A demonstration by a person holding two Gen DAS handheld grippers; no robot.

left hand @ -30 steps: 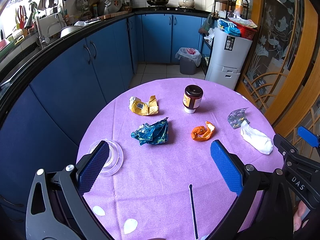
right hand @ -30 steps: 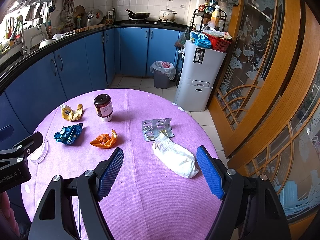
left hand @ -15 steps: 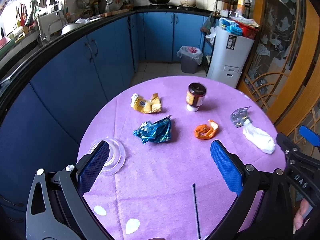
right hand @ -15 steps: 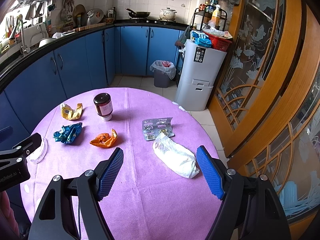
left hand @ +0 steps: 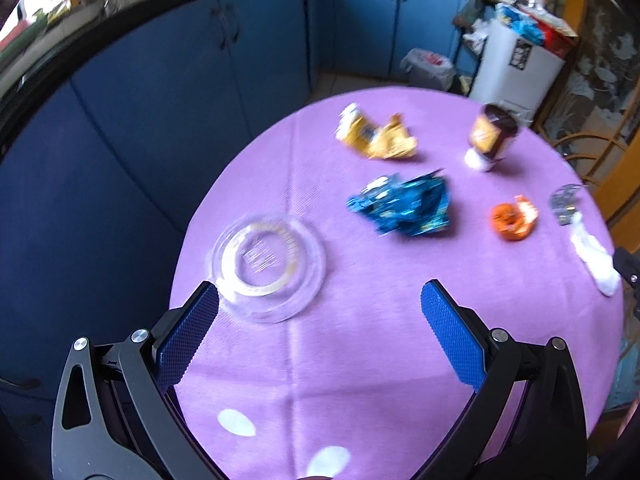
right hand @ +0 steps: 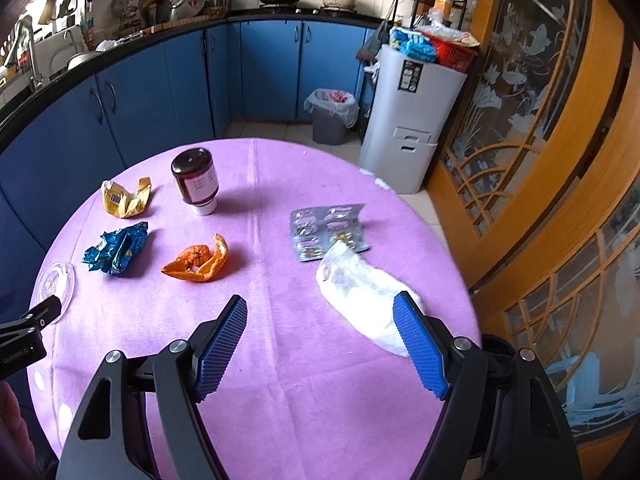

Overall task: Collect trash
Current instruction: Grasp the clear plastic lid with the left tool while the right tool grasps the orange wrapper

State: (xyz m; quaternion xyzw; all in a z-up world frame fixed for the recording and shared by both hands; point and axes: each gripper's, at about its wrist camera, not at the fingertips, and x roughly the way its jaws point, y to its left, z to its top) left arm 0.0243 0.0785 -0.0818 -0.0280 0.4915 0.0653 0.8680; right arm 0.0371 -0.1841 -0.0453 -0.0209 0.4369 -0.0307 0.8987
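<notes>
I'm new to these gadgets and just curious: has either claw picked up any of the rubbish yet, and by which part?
Nothing is held. The left claw and right claw are both open above the purple tablecloth.

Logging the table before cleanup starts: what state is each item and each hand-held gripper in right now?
left hand-held gripper: open, empty
right hand-held gripper: open, empty
jar: upside down on its white cap
blue wrapper: crumpled
yellow wrapper: crumpled
orange peel: curled, loose
blister pack: lying flat
white tissue wad: crumpled, overlapping the pack's edge
clear plastic lid: lying flat
</notes>
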